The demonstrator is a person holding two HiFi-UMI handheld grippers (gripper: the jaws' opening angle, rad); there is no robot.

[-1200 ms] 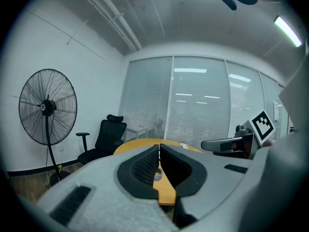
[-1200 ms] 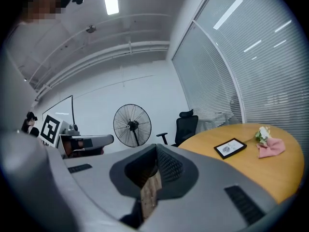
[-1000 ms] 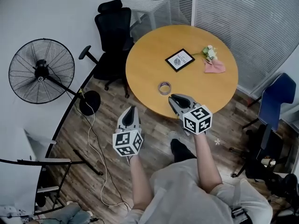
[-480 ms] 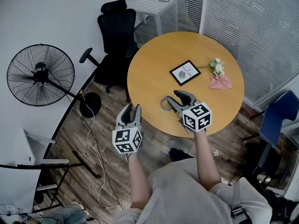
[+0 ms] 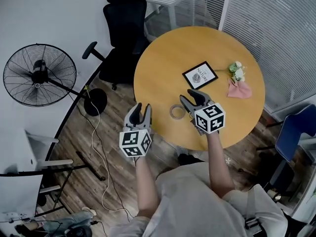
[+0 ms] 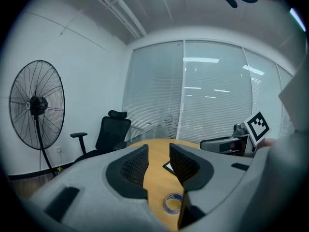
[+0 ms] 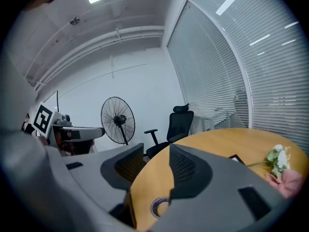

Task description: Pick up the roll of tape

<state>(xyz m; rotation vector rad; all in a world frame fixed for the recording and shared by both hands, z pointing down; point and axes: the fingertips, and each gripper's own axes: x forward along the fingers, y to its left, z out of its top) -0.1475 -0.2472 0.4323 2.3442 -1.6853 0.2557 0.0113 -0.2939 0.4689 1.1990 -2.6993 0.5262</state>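
Tape roll [image 5: 176,112], thin ring, on rnd wood table [image 5: 163,73].

left gripper [image 5: 138,108], right gripper [image 5: 191,97]: grey shells, black ribbed pads [image 6: 135,166], white cubes [image 5: 135,143] with black square markers. Left jaws opening, nothing between. Tee [image 5: 192,201] pale grey, short sleeves.

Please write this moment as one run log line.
left gripper: opening, empty | right gripper: open, empty | roll of tape: on table, untouched
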